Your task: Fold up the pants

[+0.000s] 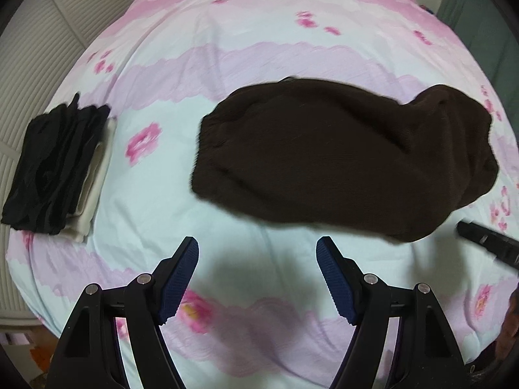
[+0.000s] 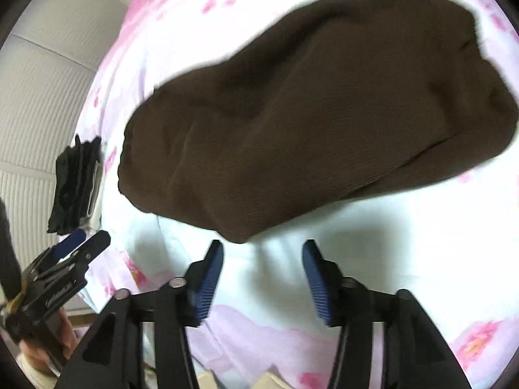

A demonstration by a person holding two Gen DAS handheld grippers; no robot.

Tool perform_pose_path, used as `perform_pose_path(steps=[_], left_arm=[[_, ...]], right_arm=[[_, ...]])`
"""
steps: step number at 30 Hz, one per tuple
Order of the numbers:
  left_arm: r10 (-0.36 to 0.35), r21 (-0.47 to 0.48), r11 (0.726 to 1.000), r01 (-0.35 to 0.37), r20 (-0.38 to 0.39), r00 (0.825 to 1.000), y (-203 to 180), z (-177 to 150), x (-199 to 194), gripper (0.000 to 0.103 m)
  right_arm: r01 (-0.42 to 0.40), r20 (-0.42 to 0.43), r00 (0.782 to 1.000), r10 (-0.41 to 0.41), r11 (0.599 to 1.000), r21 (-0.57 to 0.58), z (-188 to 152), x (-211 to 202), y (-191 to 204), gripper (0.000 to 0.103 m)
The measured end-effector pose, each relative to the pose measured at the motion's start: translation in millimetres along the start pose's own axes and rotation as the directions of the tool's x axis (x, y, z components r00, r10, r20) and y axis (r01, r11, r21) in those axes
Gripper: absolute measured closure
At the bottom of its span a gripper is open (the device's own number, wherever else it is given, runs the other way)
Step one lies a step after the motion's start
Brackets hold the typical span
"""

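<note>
The dark brown pants [image 1: 340, 159] lie folded into a wide bundle on the pink and pale blue bedsheet [image 1: 227, 48]. They also fill the upper part of the right wrist view [image 2: 308, 113]. My left gripper [image 1: 258, 246] is open and empty, hovering just short of the pants' near edge. My right gripper [image 2: 262, 249] is open and empty, just below the pants' near corner. The right gripper's tip shows at the right edge of the left wrist view [image 1: 486, 240]. The left gripper shows at the lower left of the right wrist view [image 2: 78, 243].
A stack of folded clothes, black on top of white [image 1: 55, 168], sits at the bed's left edge; it also shows in the right wrist view [image 2: 76, 181]. A pale ribbed wall panel [image 1: 32, 64] runs along the left of the bed.
</note>
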State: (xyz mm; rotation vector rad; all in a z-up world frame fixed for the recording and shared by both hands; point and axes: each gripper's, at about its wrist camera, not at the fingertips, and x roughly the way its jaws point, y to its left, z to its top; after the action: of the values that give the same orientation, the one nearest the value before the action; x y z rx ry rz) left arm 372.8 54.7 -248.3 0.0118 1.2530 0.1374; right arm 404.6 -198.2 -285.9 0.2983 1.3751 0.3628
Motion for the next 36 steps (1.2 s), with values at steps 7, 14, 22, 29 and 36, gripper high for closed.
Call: perform_pose_path(steps=[7,14,22,29,36], left_arm=[[-0.05,0.152,0.988,0.041,0.056,0.997,-46.2,28.6,-8.5,0.028],[-0.073,0.283,0.958,0.04,0.11,0.991,-89.4,64.6,-13.0,0.028],[-0.141,0.416,0.906,0.074,0.133,0.981,-109.8,105.8,-6.6,0.028],[-0.353,0.557,0.759,0.335,-0.08,0.932,-133.6,155.5,22.2,0.028],[-0.288,0.551,0.747,0.372,-0.236,0.928,-155.9,182.4,76.6,0.029]], right_arm=[[0.101,0.241,0.959,-0.151,0.973,0.207,31.7,-76.0,-96.9,0.047],[0.181,0.306,0.911,-0.275,0.936,0.303,65.9,-99.2,-167.8,0.047],[0.147,0.272,0.937,-0.22,0.953,0.264,104.5,-55.2,-172.1,0.055],[0.116,0.211,0.954,-0.211,0.914,0.39,115.8,-26.6,-203.5,0.055],[0.044,0.19,0.969,-0.155,0.874,0.484,117.2,-13.3,-222.8,0.08]])
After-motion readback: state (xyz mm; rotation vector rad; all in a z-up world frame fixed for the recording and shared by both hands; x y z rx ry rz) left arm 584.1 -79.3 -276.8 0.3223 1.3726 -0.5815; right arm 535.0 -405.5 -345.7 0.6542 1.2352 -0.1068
